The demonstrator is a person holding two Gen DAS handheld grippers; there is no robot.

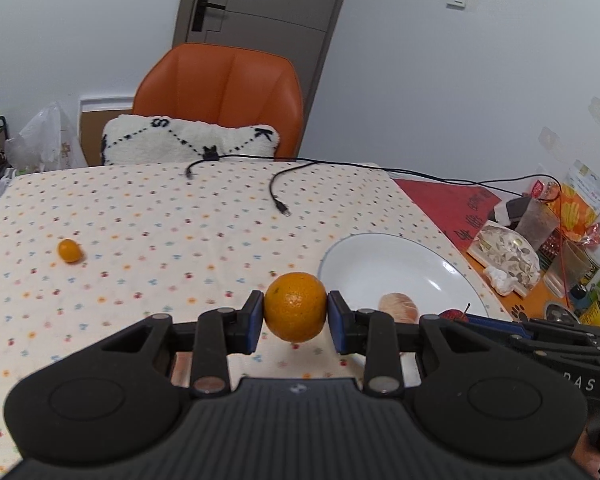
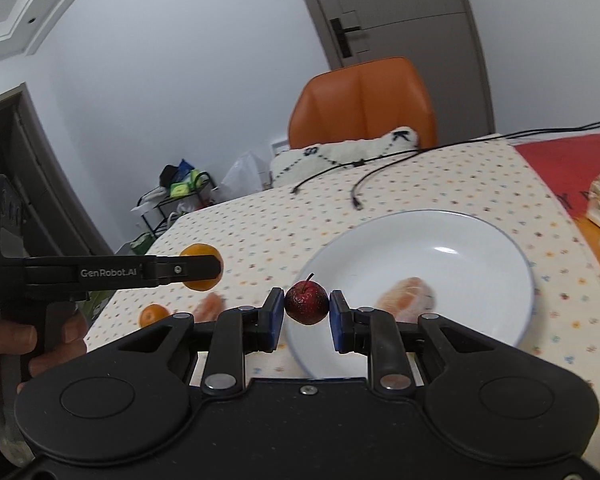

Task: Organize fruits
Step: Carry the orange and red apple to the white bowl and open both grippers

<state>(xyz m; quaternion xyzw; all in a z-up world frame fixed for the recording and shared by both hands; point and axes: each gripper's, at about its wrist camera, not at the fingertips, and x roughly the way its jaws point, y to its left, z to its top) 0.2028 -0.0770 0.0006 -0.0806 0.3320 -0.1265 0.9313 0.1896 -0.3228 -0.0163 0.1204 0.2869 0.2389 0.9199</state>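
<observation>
Meanwhile, above a bench point(image 1: 148, 216) draped in a dotted cloth, the left tongs point(image 1: 295, 307) are clamped on an orange point(image 1: 295, 306) just left of a white plate point(image 1: 400, 264), while the right tongs point(image 2: 306, 307) pinch a small red fruit point(image 2: 306, 301) over the plate's near rim. 1 peeled citrus piece point(image 2: 406, 294) lies in the plate; 1 small orange fruit point(image 1: 69, 250) sits on the cloth well left of the plate.
</observation>
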